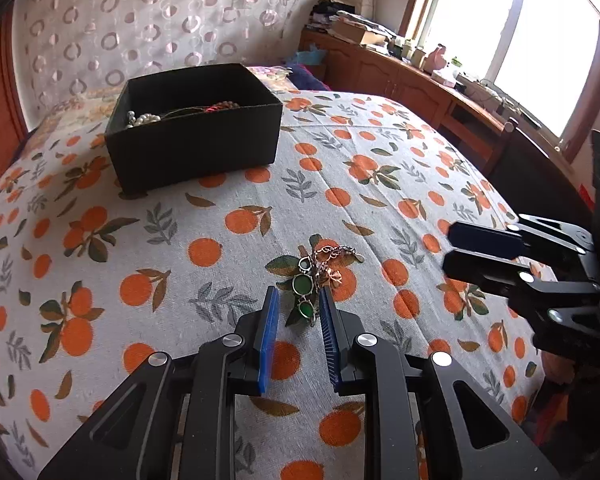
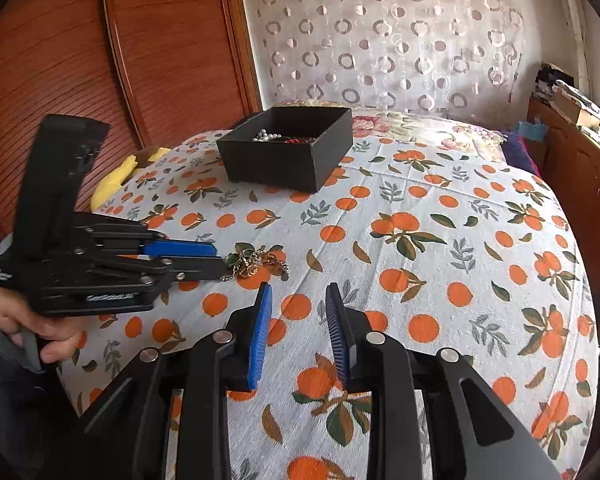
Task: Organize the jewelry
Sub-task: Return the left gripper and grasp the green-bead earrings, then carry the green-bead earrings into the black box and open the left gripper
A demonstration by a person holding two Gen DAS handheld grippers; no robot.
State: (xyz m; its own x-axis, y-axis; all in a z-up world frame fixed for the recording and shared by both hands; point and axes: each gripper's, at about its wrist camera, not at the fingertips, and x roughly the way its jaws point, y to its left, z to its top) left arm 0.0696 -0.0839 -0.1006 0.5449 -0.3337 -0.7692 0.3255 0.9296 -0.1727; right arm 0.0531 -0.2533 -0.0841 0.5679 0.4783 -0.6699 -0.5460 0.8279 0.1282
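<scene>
The jewelry pile (image 1: pixel 320 276) (green round stones tangled with gold-coloured chain) lies on the orange-print bedspread (image 1: pixel 220 240), well apart from the black box (image 1: pixel 192 128). The left gripper (image 1: pixel 298 304) stands with its jaws parted on either side of the pile's near end, the blue pads not pressing on it. The right gripper (image 2: pixel 298 300) is released, nothing between its jaws. Pearl beads (image 1: pixel 142 119) lie inside the box.
</scene>
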